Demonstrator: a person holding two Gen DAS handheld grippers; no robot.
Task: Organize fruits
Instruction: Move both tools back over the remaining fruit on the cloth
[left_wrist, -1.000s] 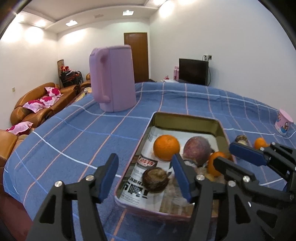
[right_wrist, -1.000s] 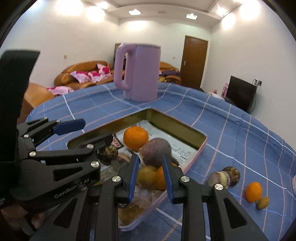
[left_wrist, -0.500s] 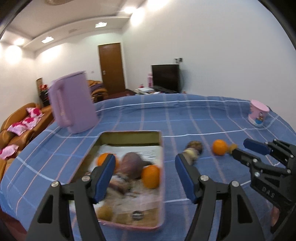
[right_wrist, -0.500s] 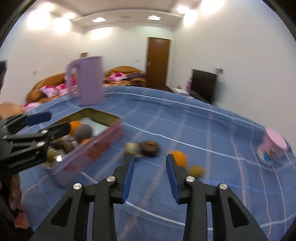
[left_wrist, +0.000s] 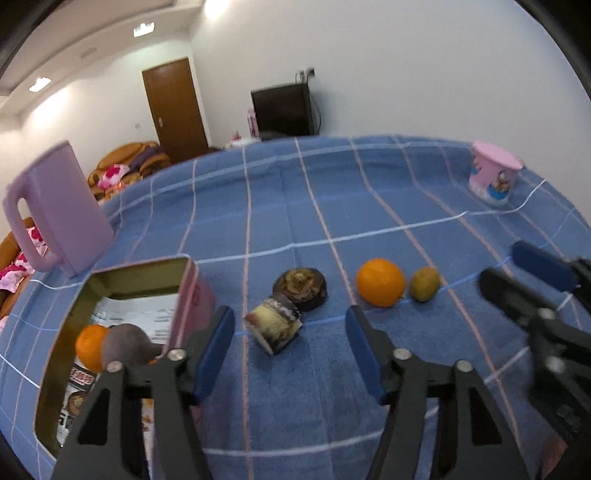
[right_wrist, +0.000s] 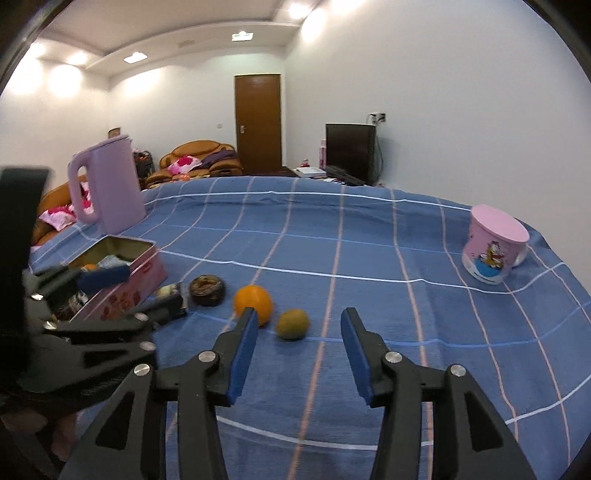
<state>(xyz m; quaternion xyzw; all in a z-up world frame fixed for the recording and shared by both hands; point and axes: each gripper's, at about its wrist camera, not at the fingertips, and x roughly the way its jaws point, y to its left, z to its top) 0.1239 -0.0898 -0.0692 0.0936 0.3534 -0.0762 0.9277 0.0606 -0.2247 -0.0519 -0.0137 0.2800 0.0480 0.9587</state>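
Note:
My left gripper (left_wrist: 290, 334) hovers over the blue checked cloth with its jaws closing. A cut fruit piece (left_wrist: 275, 328) lies just ahead between the tips, not pressed by either pad. Behind it sit a dark round fruit (left_wrist: 300, 288), an orange (left_wrist: 380, 282) and a small green-brown fruit (left_wrist: 425, 283). My right gripper (right_wrist: 299, 332) has its jaws opening and nothing gripped; the green-brown fruit (right_wrist: 292, 324) lies just beyond its tips and the orange (right_wrist: 254, 300) is by the left finger. The pink tin (left_wrist: 184, 291) at the left holds an orange (left_wrist: 90, 347) and a purple fruit (left_wrist: 125, 345).
A lilac jug (right_wrist: 107, 188) stands behind the tin (right_wrist: 122, 284) at the left. A pink cartoon mug (right_wrist: 493, 243) stands at the far right near the table's edge. Sofas, a door and a television lie beyond the table.
Both grippers have swung right, away from the tin and over to the loose fruits on the cloth. The right jaws have widened from nearly shut.

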